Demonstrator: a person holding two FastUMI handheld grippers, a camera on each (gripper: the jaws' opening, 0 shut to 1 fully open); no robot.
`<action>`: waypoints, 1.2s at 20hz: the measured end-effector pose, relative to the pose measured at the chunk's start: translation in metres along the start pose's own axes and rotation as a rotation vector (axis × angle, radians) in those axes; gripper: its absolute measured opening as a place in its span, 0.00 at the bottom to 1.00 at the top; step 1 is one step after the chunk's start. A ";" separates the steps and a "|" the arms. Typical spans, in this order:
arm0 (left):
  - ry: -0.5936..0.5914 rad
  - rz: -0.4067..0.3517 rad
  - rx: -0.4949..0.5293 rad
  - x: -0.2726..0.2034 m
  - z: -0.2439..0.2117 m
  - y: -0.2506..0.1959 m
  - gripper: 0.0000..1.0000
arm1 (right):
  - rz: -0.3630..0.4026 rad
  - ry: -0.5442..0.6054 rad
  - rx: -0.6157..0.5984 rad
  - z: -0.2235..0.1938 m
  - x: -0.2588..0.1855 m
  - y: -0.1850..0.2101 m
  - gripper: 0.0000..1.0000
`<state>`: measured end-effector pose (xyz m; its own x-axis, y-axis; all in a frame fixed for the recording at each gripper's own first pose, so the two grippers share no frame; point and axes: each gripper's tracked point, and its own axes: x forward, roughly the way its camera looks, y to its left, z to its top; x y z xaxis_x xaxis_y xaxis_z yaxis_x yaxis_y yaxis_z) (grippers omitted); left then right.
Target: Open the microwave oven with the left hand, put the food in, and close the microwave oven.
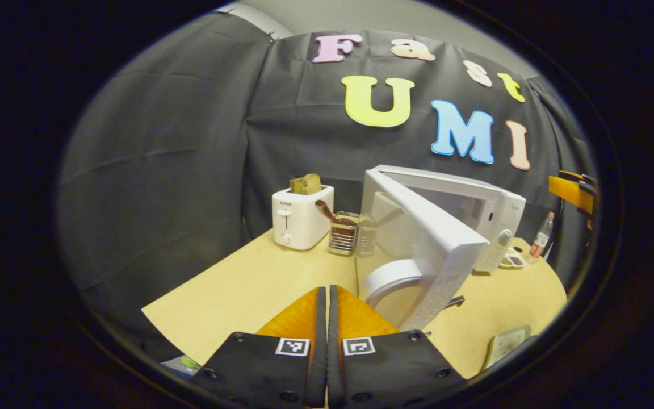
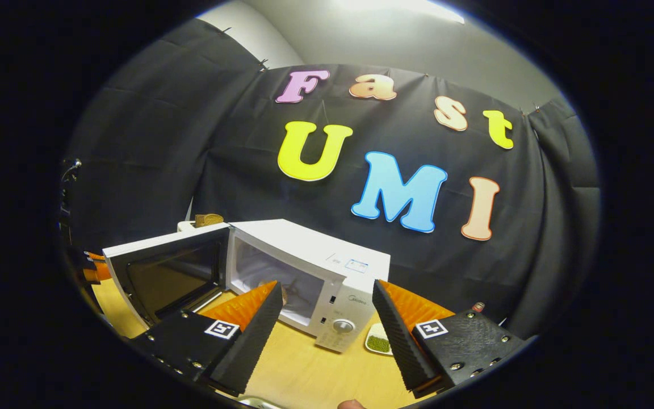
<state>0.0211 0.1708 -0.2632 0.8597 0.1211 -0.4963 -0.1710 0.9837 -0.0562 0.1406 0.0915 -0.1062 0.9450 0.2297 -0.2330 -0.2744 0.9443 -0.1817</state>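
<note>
The white microwave (image 1: 494,218) stands at the back right of the wooden table with its door (image 1: 426,250) swung wide open toward me. My left gripper (image 1: 327,292) is shut with nothing between its fingers, low over the table, just left of the door's free edge. In the right gripper view the microwave (image 2: 327,267) faces me with its door (image 2: 162,272) open to the left. A dim brownish shape (image 2: 293,294) lies inside the cavity; I cannot tell what it is. My right gripper (image 2: 327,289) is open and empty in front of the cavity.
A white toaster (image 1: 301,218) holding a bread slice (image 1: 306,183) and a wire utensil holder (image 1: 343,234) stand behind the door. A small dish (image 2: 380,341) with green bits and a bottle (image 1: 541,236) sit right of the microwave. A white square block (image 1: 508,341) lies near the front edge.
</note>
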 end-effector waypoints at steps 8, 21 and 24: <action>-0.010 -0.157 0.061 0.009 0.014 -0.083 0.07 | -0.073 -0.012 0.024 0.001 -0.039 -0.046 0.97; -0.021 -0.370 0.186 0.058 0.046 -0.186 0.07 | -0.237 0.004 0.118 -0.020 -0.097 -0.097 0.97; -0.018 -0.396 0.228 0.076 0.049 -0.204 0.06 | -0.275 0.030 0.142 -0.034 -0.106 -0.105 0.97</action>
<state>0.1449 -0.0137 -0.2466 0.8458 -0.2701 -0.4601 0.2815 0.9585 -0.0454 0.0637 -0.0402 -0.0946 0.9741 -0.0440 -0.2218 0.0206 0.9940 -0.1071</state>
